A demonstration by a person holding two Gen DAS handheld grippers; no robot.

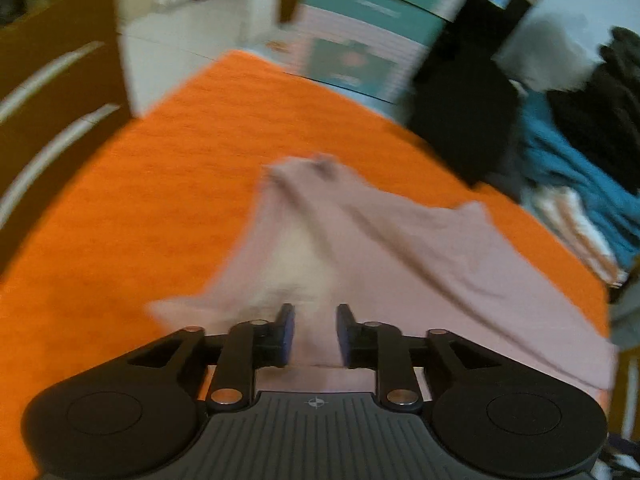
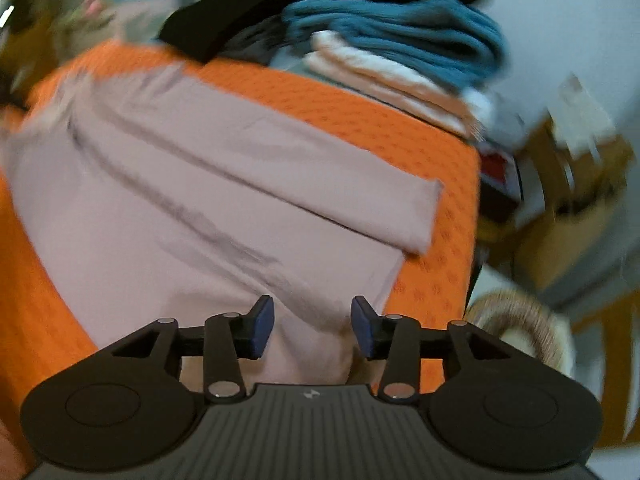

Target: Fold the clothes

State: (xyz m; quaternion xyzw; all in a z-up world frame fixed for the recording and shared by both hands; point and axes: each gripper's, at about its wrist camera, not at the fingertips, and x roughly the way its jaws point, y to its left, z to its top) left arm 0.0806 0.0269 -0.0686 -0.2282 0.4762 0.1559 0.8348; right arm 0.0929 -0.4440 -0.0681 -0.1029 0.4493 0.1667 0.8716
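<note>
Pink garment (image 2: 192, 184) spread mid-frame on orange tabletop (image 1: 140, 200), left gripper (image 1: 316, 334) and right gripper (image 2: 313, 328) both parted, holding nothing, clothes pile (image 2: 392, 32) upper right

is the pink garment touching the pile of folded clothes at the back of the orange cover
Apart. In the right wrist view a strip of orange cover shows between the pink garment and the pile of folded clothes.
</note>
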